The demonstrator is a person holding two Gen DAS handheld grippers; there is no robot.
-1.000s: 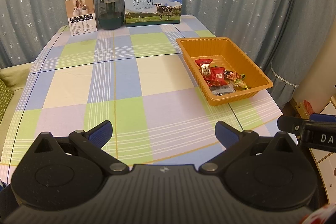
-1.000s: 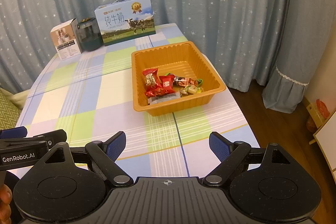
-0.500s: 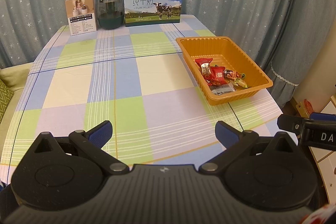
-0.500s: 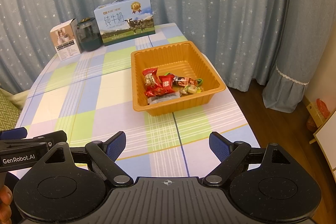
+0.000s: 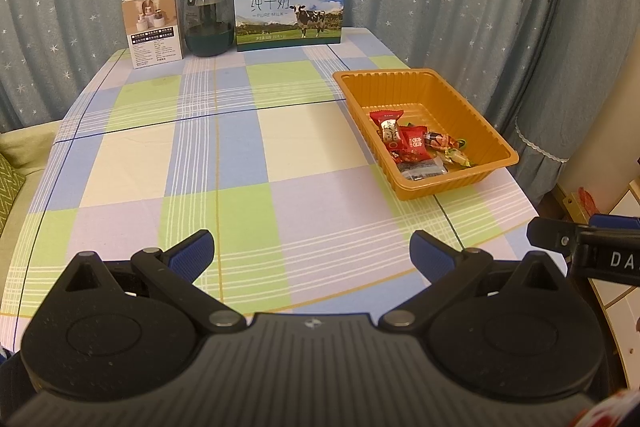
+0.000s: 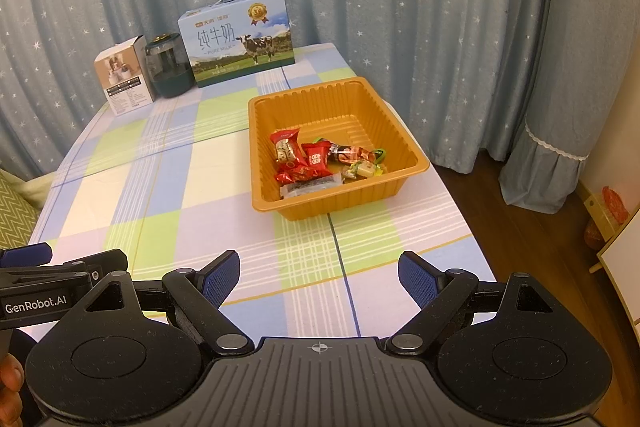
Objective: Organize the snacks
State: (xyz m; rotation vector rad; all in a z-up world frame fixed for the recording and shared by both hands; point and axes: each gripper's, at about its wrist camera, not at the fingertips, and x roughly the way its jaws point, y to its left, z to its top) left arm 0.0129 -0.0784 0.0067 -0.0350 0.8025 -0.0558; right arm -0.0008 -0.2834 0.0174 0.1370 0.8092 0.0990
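While I hold both tongs over the near edge of the tabletop (image 5: 248, 163), left tongs (image 5: 312, 255) and right tongs (image 6: 319, 277) gape wide, gripping nothing. Snacks (image 6: 316, 163) sit piled in the orange tray (image 6: 340, 203), well ahead, right of my left tongs.

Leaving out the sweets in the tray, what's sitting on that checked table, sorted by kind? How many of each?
Boxes: 2 (milk box, small white box)
Jars: 1 (dark green jar)
Trays: 1 (orange tray)
Total: 4
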